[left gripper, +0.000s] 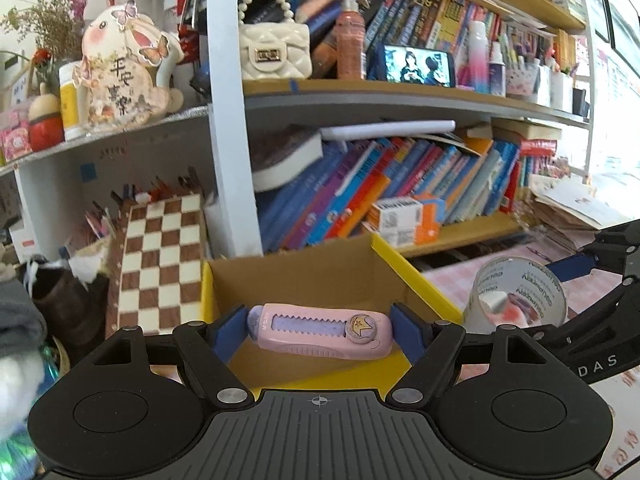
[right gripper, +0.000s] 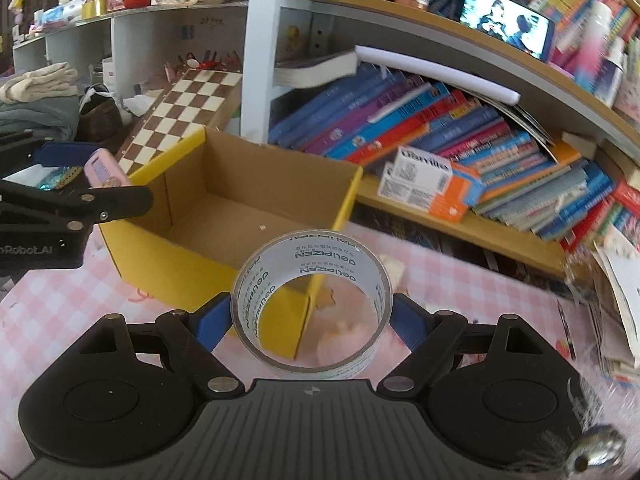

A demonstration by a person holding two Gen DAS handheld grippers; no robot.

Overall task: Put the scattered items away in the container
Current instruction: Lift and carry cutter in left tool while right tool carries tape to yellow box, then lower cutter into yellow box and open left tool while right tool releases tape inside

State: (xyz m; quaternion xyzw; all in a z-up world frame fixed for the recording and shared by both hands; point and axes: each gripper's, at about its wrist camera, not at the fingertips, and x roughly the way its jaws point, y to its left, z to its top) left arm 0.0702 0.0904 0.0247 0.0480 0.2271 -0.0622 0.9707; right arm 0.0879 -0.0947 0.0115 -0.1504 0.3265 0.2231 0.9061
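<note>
- The left gripper (left gripper: pixel 320 330) pinches a pink utility knife (left gripper: pixel 320 332) end to end between its blue fingers (left gripper: pixel 230 330); the knife has a lilac toothed slot and a round star-marked slider.
- It hangs over the near edge of the yellow cardboard box (right gripper: pixel 192 256), whose brown inside looks bare.
- The right gripper (right gripper: pixel 312 316) clamps a clear tape roll (right gripper: pixel 312 300) with printed lettering, above the pink checked desk (right gripper: pixel 60 300), beside the box's near corner.

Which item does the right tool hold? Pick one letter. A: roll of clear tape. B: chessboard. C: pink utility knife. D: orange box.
A: the right tool is clamped on the roll of clear tape; the pink utility knife sits in the left tool.
</note>
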